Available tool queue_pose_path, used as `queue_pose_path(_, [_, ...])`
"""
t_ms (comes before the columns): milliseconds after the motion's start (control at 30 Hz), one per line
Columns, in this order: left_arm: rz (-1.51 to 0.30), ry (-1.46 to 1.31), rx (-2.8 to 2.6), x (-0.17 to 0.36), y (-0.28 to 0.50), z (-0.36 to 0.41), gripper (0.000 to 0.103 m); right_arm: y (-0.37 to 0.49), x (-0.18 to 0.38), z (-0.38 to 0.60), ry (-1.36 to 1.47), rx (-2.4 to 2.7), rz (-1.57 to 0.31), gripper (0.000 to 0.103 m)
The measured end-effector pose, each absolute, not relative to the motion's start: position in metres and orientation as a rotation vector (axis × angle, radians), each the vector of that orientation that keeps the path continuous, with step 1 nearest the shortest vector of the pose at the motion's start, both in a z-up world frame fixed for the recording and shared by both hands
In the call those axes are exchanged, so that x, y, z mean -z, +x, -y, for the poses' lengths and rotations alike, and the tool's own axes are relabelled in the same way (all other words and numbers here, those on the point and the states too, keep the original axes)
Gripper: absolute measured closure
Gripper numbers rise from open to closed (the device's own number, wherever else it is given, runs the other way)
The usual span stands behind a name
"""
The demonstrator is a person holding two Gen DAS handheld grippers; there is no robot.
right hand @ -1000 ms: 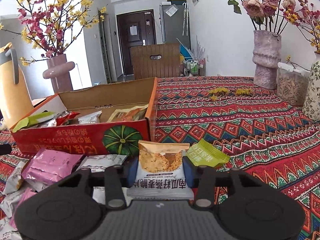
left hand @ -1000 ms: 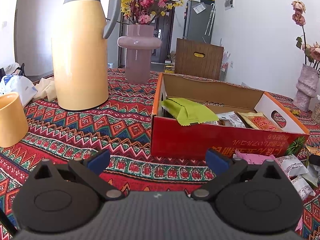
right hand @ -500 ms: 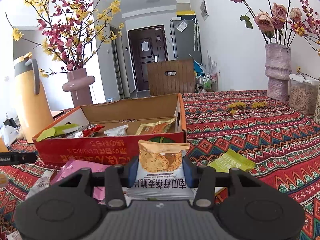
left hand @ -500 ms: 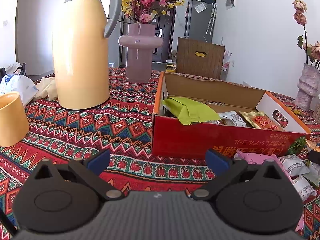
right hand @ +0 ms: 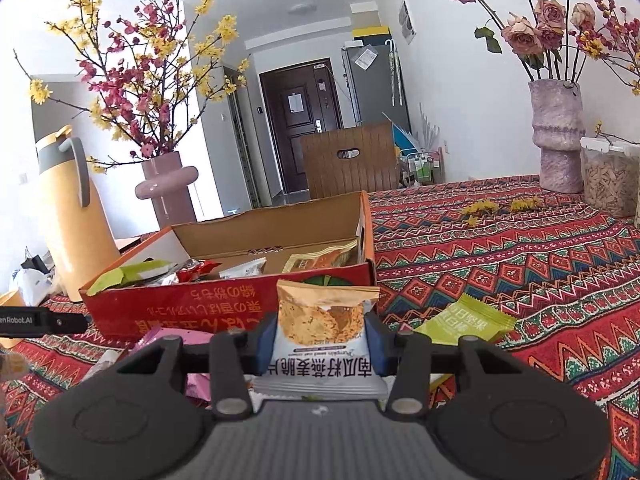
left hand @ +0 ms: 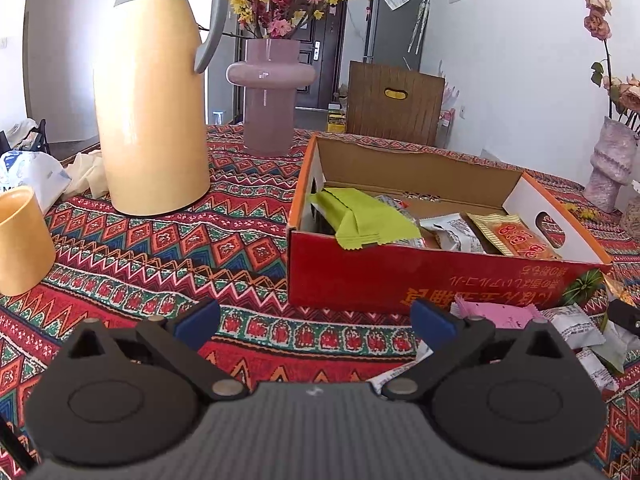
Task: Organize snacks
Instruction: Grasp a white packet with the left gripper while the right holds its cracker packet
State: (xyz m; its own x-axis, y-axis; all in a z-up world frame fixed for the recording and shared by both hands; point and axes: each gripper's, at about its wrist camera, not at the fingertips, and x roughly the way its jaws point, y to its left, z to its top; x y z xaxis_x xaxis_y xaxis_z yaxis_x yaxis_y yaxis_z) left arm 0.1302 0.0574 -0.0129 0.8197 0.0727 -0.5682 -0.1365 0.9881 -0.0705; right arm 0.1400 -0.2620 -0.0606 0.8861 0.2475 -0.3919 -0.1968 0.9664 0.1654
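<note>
Partway through. We've got our right claw (right hand: 322,346) pinching an orange-and-white snack packet (right hand: 325,322), held up just in front of the red box (right hand: 224,308). The box already holds several packets. Left claw (left hand: 316,324) spread, holding nothing. Left to do: green packet (right hand: 466,320), pink packet (left hand: 496,316) and white ones on the bench (right hand: 520,264).

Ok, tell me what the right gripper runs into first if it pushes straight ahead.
Probably the red front wall of the snack box. The right gripper, shut on the pumpkin-seed crisp packet, points at it, though the packet's top edge may clear the rim; depth is unclear.
</note>
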Motion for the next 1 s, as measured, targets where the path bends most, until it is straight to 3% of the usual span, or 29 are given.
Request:
queue_pose_path(467, [-0.718, -0.118, -0.098, -0.003, 0.152, -0.02, 0.0, 0.136, 0.059, 0.267, 0.149, -0.232, -0.395, 0.057])
queue_pose_path(1000, [-0.908, -0.104, -0.137, 0.041, 0.15, -0.015, 0.0, 0.133, 0.058, 0.27, 0.164, -0.255, -0.381, 0.057])
